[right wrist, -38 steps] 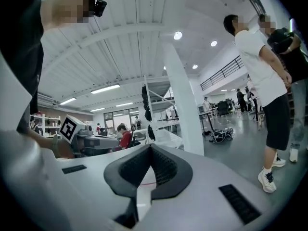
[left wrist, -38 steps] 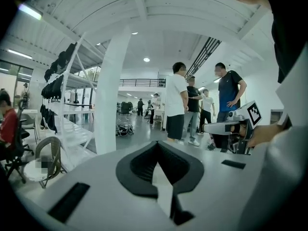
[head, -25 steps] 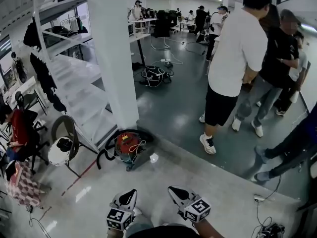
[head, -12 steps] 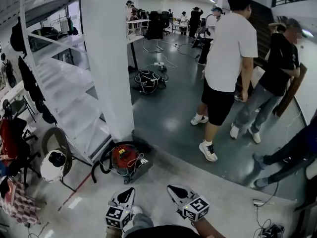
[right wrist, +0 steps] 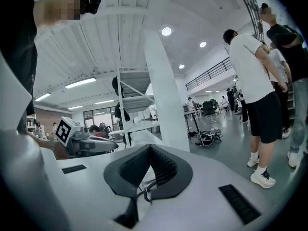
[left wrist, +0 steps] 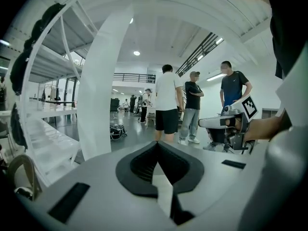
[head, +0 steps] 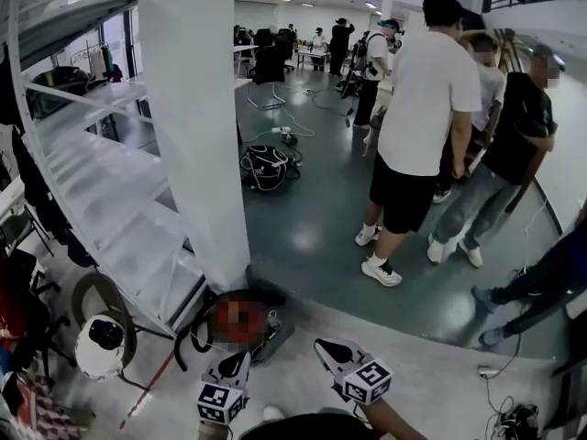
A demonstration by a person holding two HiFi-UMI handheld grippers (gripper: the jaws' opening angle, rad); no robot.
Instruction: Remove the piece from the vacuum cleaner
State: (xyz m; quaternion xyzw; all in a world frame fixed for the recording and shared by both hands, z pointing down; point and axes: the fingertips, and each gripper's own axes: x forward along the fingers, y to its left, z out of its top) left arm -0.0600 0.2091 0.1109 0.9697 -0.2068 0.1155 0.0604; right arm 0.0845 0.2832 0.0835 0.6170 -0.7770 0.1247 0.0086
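Hand-held gripper left (head: pixel 240 359) and hand-held gripper right (head: pixel 323 346) are carried closed and empty, since the vacuum cleaner (head: pixel 240 324), on the floor at the pillar (head: pixel 197 108) base, is judged not yet reached.

vacuum cleaner (head: pixel 240 322): red body, black hose (head: pixel 186 335)
left gripper (head: pixel 243 357): white, black pads (left wrist: pixel 142 165), black-and-white marker cube (head: pixel 218 401)
right gripper (head: pixel 321 346): same colours
pillar (head: pixel 197 126): white
floor (head: pixel 312 232): dark grey

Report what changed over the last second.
The wearer stepped forward: the vacuum cleaner slid down the head view, nearer the left gripper and right gripper. Nothing was grasped or released. Both grippers stayed shut, empty, low in front; the bystanders remained standing at right.
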